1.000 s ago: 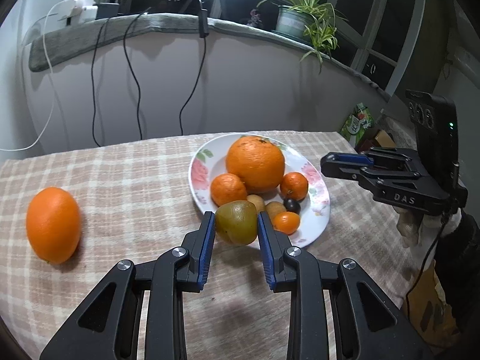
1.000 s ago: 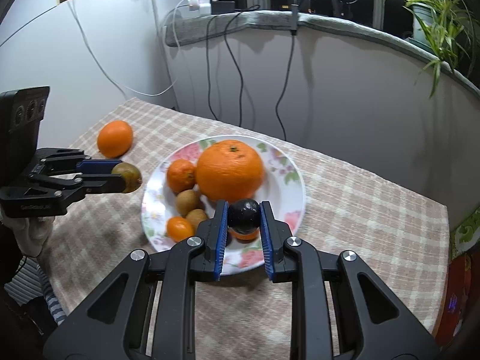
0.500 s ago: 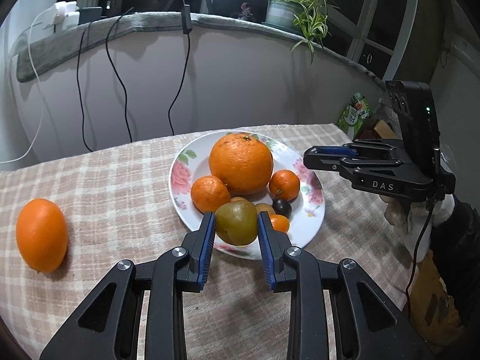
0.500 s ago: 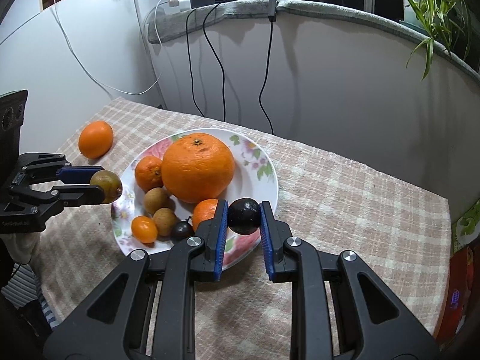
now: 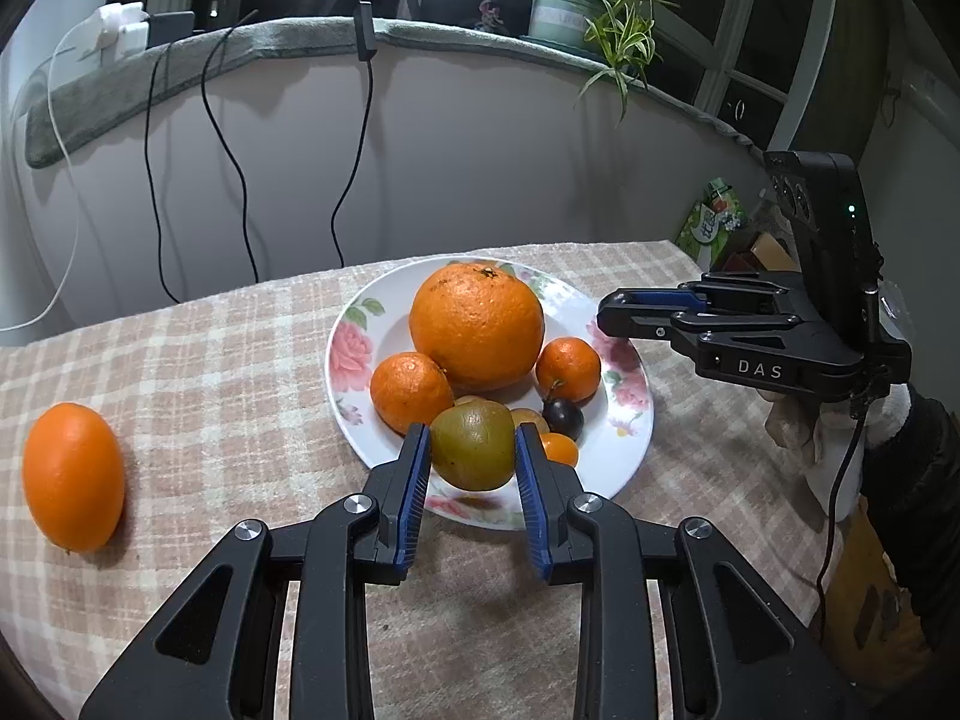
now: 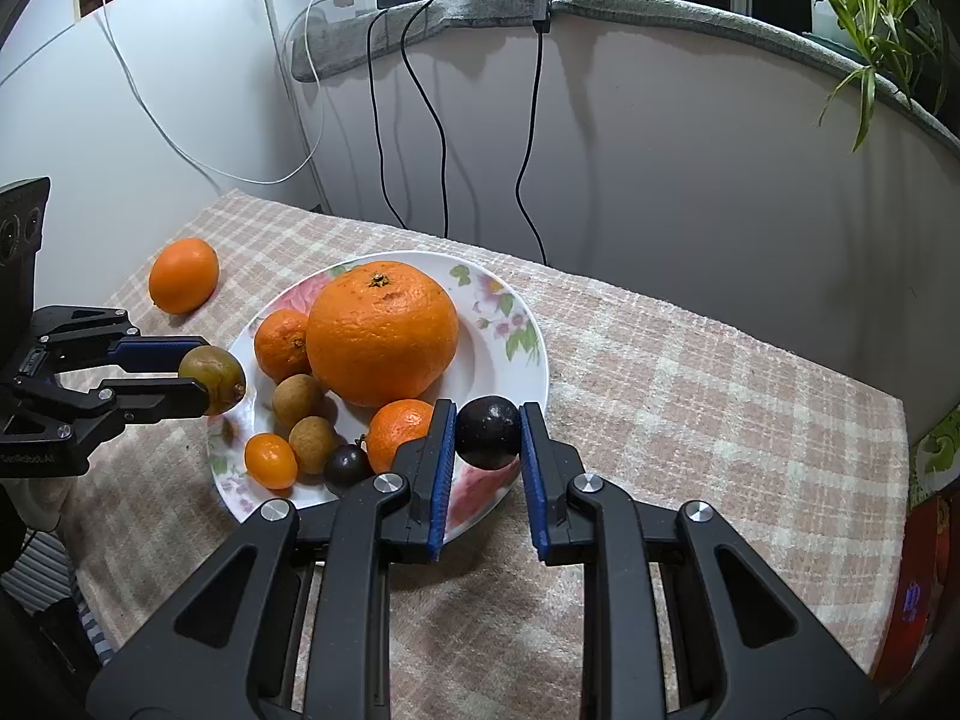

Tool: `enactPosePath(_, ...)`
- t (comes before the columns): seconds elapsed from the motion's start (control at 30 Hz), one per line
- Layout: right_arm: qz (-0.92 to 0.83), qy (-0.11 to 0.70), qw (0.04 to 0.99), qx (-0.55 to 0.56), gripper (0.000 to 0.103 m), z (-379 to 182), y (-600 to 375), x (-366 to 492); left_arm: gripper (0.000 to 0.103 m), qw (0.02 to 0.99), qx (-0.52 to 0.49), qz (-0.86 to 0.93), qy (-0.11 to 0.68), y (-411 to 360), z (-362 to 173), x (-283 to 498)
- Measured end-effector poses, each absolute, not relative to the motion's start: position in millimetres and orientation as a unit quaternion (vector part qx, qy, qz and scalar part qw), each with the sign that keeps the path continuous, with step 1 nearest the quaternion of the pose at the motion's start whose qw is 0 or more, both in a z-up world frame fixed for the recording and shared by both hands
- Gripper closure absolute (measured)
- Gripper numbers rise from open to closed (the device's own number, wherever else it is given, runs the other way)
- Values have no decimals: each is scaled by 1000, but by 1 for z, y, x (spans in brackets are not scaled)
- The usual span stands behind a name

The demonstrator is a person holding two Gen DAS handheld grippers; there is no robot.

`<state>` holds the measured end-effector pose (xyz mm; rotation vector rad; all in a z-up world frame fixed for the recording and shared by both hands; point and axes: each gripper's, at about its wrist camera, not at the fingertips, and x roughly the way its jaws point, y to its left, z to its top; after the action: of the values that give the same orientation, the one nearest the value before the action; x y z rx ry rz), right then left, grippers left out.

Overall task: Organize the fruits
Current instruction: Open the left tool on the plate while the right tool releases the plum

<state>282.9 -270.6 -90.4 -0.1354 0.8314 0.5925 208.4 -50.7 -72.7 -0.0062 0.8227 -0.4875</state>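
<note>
A flowered white plate (image 5: 354, 354) (image 6: 516, 354) holds a big orange (image 5: 477, 324) (image 6: 382, 339), two mandarins, a kumquat (image 6: 271, 461), two brown longans and a dark round fruit (image 6: 348, 468). My left gripper (image 5: 473, 450) is shut on a green-brown fruit (image 5: 474, 445) (image 6: 213, 370) over the plate's near rim. My right gripper (image 6: 487, 432) is shut on a dark purple fruit (image 6: 488, 432) above the plate's right edge; in the left wrist view its fingers (image 5: 648, 315) hide that fruit. A loose orange (image 5: 73, 475) (image 6: 183, 275) lies on the checked tablecloth left of the plate.
The table (image 6: 690, 396) stands against a pale wall with hanging cables (image 5: 228, 150). A ledge above carries a potted plant (image 5: 570, 12) and chargers. Green packaging (image 5: 711, 222) sits past the table's right end. A gloved hand (image 5: 804, 426) holds the right gripper.
The left gripper has shifted so the plate sits more squarely ahead of it and the loose orange lies further left. The right gripper has drifted right, its dark fruit now over the plate's right rim.
</note>
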Motion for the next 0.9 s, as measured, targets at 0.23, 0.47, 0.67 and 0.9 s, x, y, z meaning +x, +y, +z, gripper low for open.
enactPosePath(0.23,285,397,870,-64,81,-91,-270,283,75,889,-2,-232,395,-51,-72,208)
enactPosePath(0.47,285,390,874,-60,52,-88,-270,282,63,891,1,-233,390,-52,-70,208)
enactPosePath(0.67,285,387,875,-60,45,-85,-270,281,57,893,2,-231,386,-52,-67,208)
enactPosePath(0.9,281,388,876,-58,35,-83,-270,279,33,897,1,-214,387,-50,-67,208)
